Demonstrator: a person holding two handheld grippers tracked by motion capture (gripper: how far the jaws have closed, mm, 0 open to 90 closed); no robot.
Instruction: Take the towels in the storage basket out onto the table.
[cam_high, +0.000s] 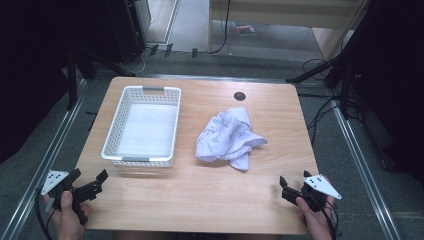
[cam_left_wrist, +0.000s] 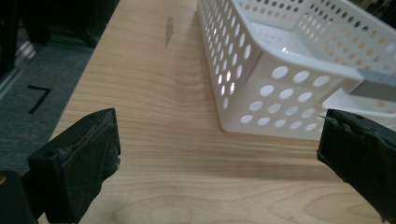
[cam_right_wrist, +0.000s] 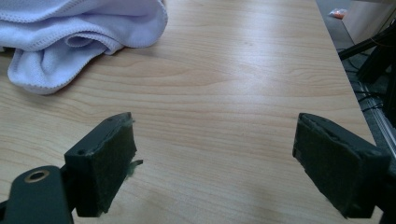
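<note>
A crumpled pale lilac cloth (cam_high: 229, 138) lies on the wooden table (cam_high: 210, 195), right of centre. Left of it stands a white perforated basket (cam_high: 143, 126), with nothing inside. My left gripper (cam_high: 89, 177) rests near the table's front left corner, jaws wide open and holding nothing; its own view looks at the basket's near corner (cam_left_wrist: 280, 88). My right gripper (cam_high: 295, 181) sits at the front right, also open and holding nothing. In its view the cloth (cam_right_wrist: 79, 32) lies ahead and to the left, well beyond the jaws.
A small dark round hole (cam_high: 239, 96) marks the table's far edge. Metal rails (cam_high: 60, 145) run along both sides of the table, with cables (cam_high: 320, 112) on the grey floor to the right. Bare wood lies between the two grippers.
</note>
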